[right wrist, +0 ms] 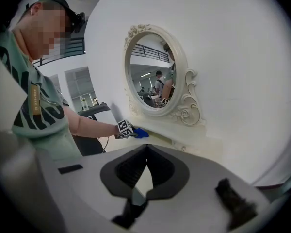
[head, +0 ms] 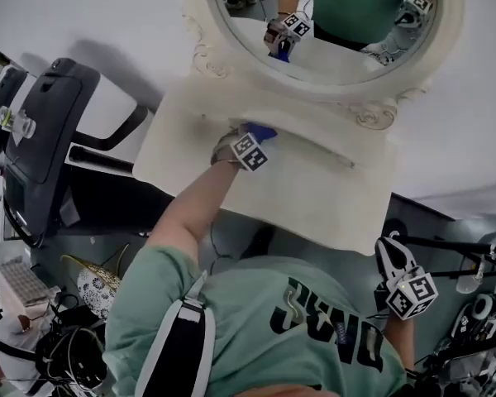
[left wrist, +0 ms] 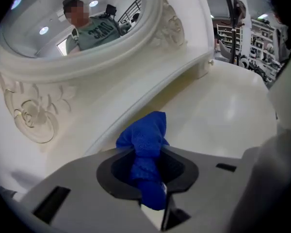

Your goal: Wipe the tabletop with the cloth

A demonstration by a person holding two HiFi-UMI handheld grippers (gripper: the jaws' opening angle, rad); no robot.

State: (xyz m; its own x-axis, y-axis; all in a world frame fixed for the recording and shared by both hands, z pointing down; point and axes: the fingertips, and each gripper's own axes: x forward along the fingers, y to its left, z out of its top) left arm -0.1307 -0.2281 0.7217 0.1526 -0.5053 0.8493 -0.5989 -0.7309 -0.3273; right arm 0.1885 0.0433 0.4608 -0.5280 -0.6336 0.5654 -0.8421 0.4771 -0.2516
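Note:
A blue cloth [head: 263,131] lies bunched against the back of the cream tabletop [head: 314,197], just under the mirror's base. My left gripper [head: 256,137] is shut on it. In the left gripper view the cloth [left wrist: 146,132] sticks out from between the closed jaws of the left gripper [left wrist: 148,153], over the tabletop [left wrist: 223,110]. My right gripper [head: 390,255] hangs off the table at the lower right, beside the person's body. Its jaws are shut with nothing between them in the right gripper view [right wrist: 146,148]. From there the cloth [right wrist: 140,133] shows far off on the table.
An oval mirror [head: 331,23] in an ornate cream frame [left wrist: 34,115] stands at the table's back against a white wall. A black treadmill [head: 45,131] is at the left. Clutter lies on the floor at the lower left, and black stands [head: 471,321] at the right.

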